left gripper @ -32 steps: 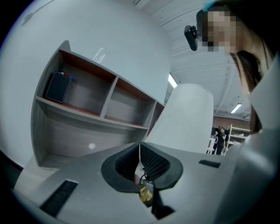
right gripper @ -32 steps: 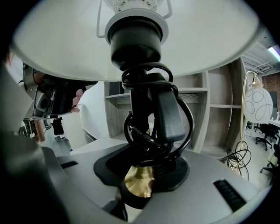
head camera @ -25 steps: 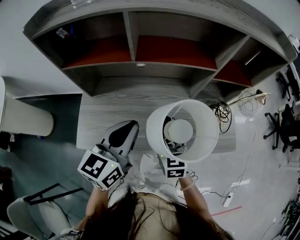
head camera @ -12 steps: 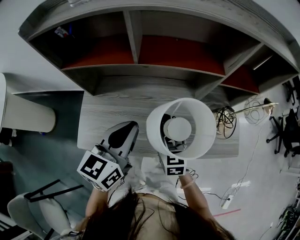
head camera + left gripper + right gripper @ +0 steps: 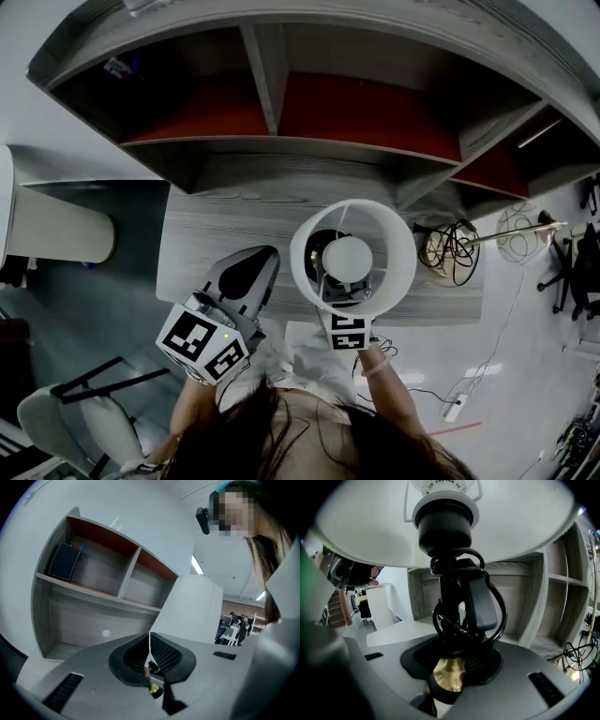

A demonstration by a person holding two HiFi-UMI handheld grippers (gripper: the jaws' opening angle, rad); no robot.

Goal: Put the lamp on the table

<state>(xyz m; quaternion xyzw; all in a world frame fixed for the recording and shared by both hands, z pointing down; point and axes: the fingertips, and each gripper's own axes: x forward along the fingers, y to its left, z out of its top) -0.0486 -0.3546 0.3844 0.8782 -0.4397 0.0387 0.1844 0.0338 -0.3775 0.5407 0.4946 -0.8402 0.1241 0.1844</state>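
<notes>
Nearest: the right gripper (image 5: 452, 670), its jaws clamped on the lower stem of the table lamp (image 5: 352, 255) by a brass fitting (image 5: 449, 674). The lamp stands upright in the grip. Its own black cord (image 5: 461, 616), with the plug (image 5: 480, 597), is bundled round the stem just above the jaws.

The left gripper (image 5: 150, 656) is just beside the lamp on the person's left. Its jaws are pressed together with nothing between them, and it takes no part in the carry.

The white shade (image 5: 370, 522) is seen from above over the middle of the grey wood-grain desk (image 5: 216, 230), toward its front edge. The lamp's foot is hidden under the shade and gripper, so contact with the desk cannot be told.

Beyond: a loose coil of cable (image 5: 448, 248) on the desk's right end, clear of the lamp. Behind that is the hutch (image 5: 272, 94) with red-backed compartments.

Step, as judged: the carry is over and the lowering is in hand. The next move calls for a straight, level descent until the foot bears on the desk. Only then should the jaws part, and the gripper should draw back toward the person without snagging the cord.

Against the frame a second back: the shade then overhung the desk's front edge; now it lies within it, farther in and a little left. It also shows smaller, so it is probably lower. The left gripper is about where it was.
</notes>
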